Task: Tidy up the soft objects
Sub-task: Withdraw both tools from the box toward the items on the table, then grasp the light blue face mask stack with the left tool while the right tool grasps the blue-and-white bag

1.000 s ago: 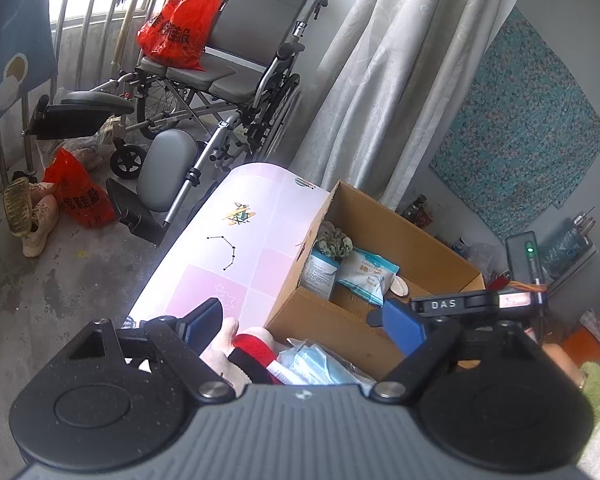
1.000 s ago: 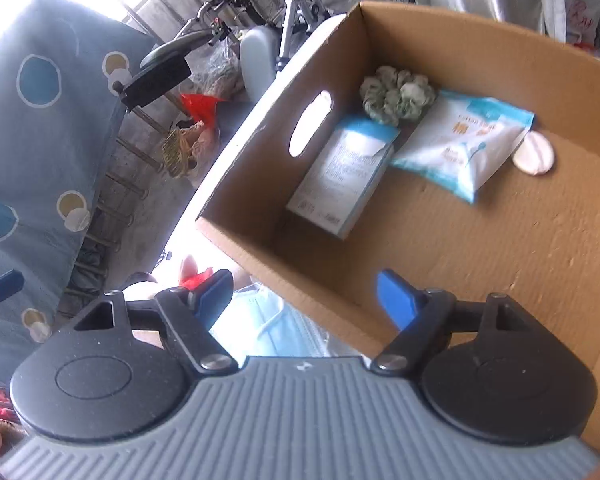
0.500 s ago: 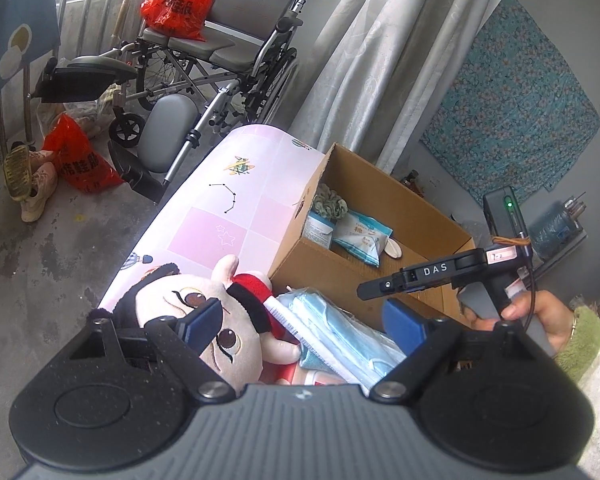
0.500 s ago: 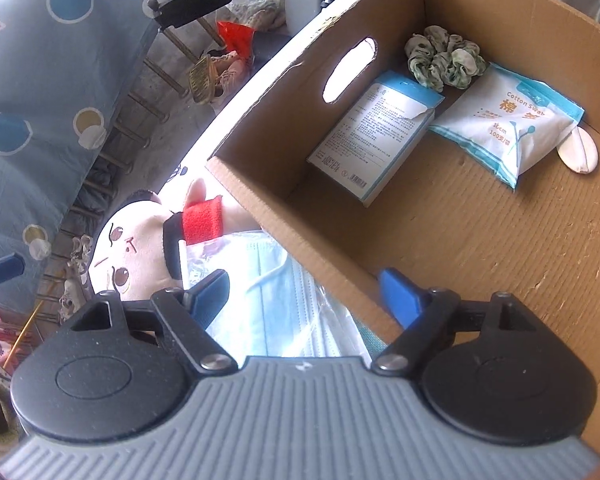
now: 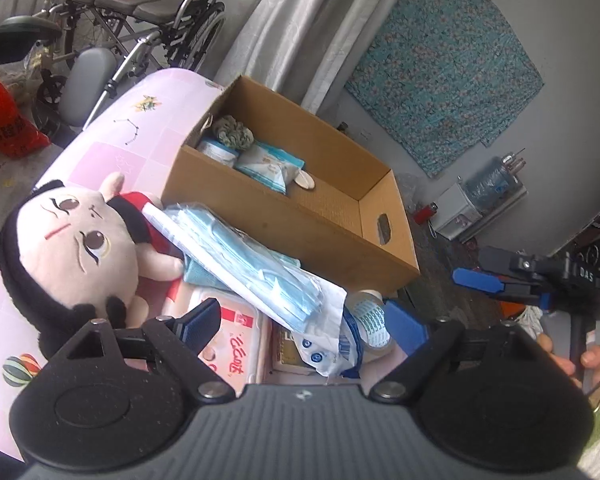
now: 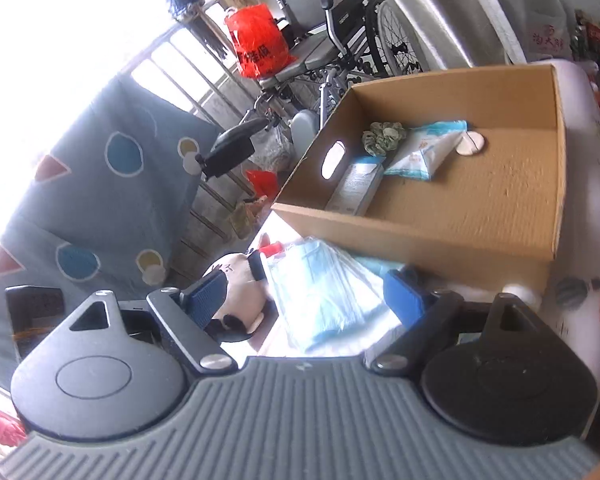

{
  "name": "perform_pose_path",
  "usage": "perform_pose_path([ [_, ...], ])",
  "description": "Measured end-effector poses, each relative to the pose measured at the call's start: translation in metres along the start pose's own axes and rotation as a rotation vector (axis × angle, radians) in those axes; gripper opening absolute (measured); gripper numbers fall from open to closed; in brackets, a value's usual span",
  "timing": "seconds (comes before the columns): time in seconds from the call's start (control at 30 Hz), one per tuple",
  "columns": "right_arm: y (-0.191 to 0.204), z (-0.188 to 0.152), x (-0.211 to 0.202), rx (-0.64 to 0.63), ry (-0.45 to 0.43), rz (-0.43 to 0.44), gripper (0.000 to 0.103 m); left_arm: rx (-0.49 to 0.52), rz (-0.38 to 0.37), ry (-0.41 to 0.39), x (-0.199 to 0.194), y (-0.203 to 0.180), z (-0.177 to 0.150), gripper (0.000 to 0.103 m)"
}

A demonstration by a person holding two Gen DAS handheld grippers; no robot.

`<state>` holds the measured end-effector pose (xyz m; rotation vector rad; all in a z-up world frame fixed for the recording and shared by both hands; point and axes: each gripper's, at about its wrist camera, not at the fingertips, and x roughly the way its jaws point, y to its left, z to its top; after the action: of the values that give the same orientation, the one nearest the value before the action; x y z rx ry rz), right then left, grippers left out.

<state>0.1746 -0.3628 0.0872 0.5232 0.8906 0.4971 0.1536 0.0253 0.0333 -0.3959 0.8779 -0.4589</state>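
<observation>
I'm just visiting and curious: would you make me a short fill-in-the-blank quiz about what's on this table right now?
1. The green scrunchie lies inside the cardboard ____.
2. The pack of blue face masks lies partly on top of the plush ____.
3. The left gripper is open and holds ____.
4. The bag on the wheelchair seat is coloured ____.

Missing words: box; doll; nothing; red

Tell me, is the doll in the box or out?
Out. The doll lies on the pink table, beside the cardboard box.
</observation>
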Motion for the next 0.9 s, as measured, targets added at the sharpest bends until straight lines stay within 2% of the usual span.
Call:
perform_pose_path([
  [0.07, -0.017, -0.031, -0.012, 0.082, -0.032, 0.015, 0.085, -0.018, -0.016, 0.046, 0.019, -0.005, -0.008, 0.09],
  [0.17, -0.045, -0.072, -0.013, 0.215, -0.093, 0.025, 0.085, -0.08, 0.0, 0.079, 0.051, -0.004, -0.016, 0.089],
  [0.23, -0.062, -0.092, -0.006, 0.306, -0.119, 0.038, 0.085, -0.138, -0.002, 0.094, 0.07, 0.001, -0.017, 0.087],
  [0.3, -0.073, -0.104, 0.003, 0.356, -0.133, 0.032, 0.085, -0.204, 0.001, 0.107, 0.088, 0.009, -0.014, 0.081],
  [0.33, -0.075, -0.107, 0.007, 0.359, -0.129, 0.017, 0.085, -0.236, 0.0, 0.115, 0.097, 0.013, -0.012, 0.078],
  [0.4, -0.077, -0.109, 0.015, 0.358, -0.117, 0.003, 0.085, -0.289, 0.005, 0.121, 0.111, 0.022, -0.01, 0.063],
  [0.43, -0.078, -0.11, 0.02, 0.358, -0.108, 0.009, 0.085, -0.316, 0.013, 0.132, 0.118, 0.026, -0.007, 0.059],
  [0.47, -0.079, -0.11, 0.022, 0.36, -0.105, 0.015, 0.085, -0.336, 0.012, 0.14, 0.125, 0.029, -0.006, 0.05],
  [0.5, -0.08, -0.109, 0.025, 0.359, -0.102, 0.018, 0.085, -0.353, 0.012, 0.146, 0.13, 0.031, -0.006, 0.035],
  [0.53, -0.081, -0.108, 0.026, 0.356, -0.102, 0.015, 0.085, -0.365, 0.014, 0.148, 0.134, 0.033, -0.006, 0.024],
  [0.57, -0.081, -0.106, 0.027, 0.354, -0.104, 0.01, 0.085, -0.368, 0.015, 0.148, 0.138, 0.034, -0.006, 0.019],
  [0.7, -0.087, -0.103, 0.03, 0.353, -0.106, 0.0, 0.085, -0.36, 0.023, 0.14, 0.141, 0.035, -0.008, 0.012],
  [0.9, -0.089, -0.101, 0.034, 0.334, -0.096, -0.046, 0.085, -0.279, 0.046, 0.158, 0.118, 0.032, -0.012, 0.009],
])
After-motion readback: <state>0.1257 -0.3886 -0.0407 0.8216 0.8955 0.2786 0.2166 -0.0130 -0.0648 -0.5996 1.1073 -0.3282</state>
